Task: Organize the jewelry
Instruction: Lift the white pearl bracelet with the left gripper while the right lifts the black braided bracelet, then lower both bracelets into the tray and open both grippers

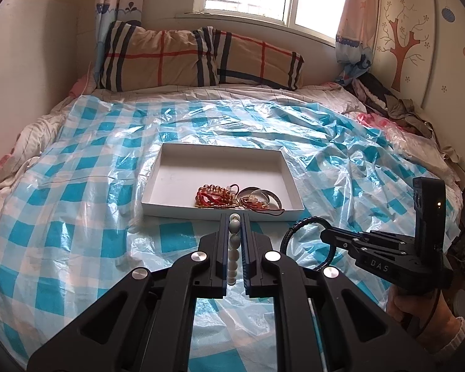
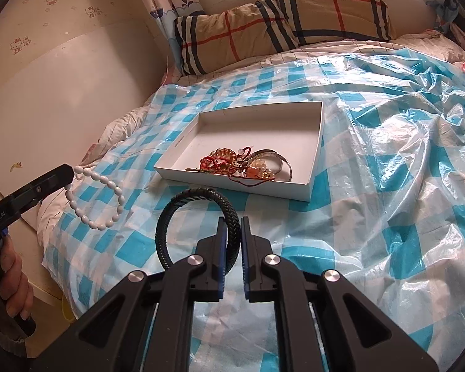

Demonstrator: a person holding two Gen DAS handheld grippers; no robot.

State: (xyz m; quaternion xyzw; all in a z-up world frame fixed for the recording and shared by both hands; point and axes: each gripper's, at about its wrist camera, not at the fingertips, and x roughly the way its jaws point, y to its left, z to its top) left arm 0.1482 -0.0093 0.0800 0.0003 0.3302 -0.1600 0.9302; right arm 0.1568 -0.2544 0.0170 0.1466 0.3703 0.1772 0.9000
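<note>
White bead bracelet (image 2: 93, 199): oval pearly beads, pinched at one end in left claw (image 1: 235, 220), loop hanging above bed, short of box's near wall. Black braided bracelet (image 2: 198, 214): stiff ring, clamped between nearly closed fingers of right claw (image 2: 232, 220), raised off cover. White shallow box (image 1: 167, 158): on bed, open-topped, low rim; red, amber and silver jewelry heap (image 1: 238, 197) in near right corner, far half bare. Blue-checked plastic sheet (image 1: 77, 167): crinkled, clear on every side of box. Plaid pillows (image 1: 198, 57) beyond.
</note>
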